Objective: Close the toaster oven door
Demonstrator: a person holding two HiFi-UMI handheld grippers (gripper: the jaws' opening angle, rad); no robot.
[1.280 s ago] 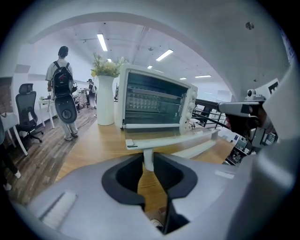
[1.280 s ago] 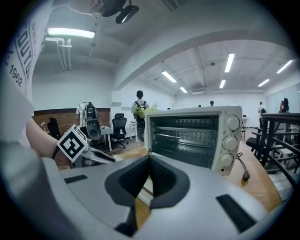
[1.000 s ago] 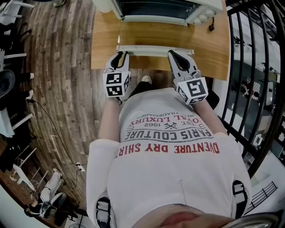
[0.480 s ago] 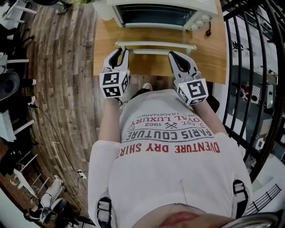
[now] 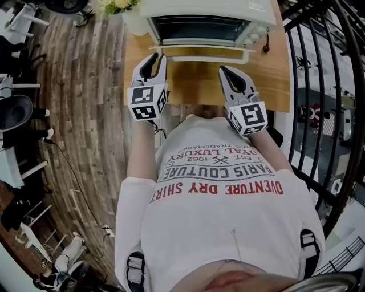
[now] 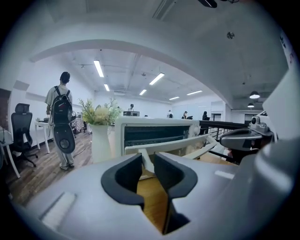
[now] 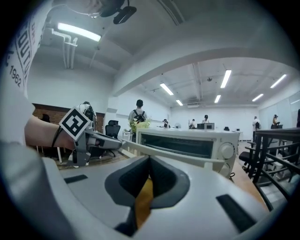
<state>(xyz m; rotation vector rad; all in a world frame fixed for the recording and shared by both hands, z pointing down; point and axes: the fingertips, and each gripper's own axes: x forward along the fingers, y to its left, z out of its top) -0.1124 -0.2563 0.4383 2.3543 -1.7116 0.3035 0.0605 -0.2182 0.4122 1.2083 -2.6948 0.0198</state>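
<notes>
The white toaster oven (image 5: 205, 8) stands at the far edge of the wooden table (image 5: 199, 82). Its glass door is swung part way up, and the door handle (image 5: 208, 57) is a white bar just ahead of both grippers. My left gripper (image 5: 154, 59) is at the handle's left end, jaws a little apart with nothing between them (image 6: 148, 161). My right gripper (image 5: 227, 71) is short of the handle's right part, shut and empty (image 7: 149, 161). The door handle (image 6: 168, 145) crosses just above the left jaws, and the handle (image 7: 178, 152) also runs above the right jaws. I cannot tell whether either gripper touches it.
A white vase of flowers (image 5: 128, 11) stands left of the oven, vase (image 6: 101, 138). A black railing (image 5: 325, 85) runs along the right. A person with a backpack (image 6: 61, 122) stands on the wood floor at left, near an office chair (image 6: 21, 136).
The door has swung up from lying flat toward the oven front. Both grippers have moved forward and up with its handle.
</notes>
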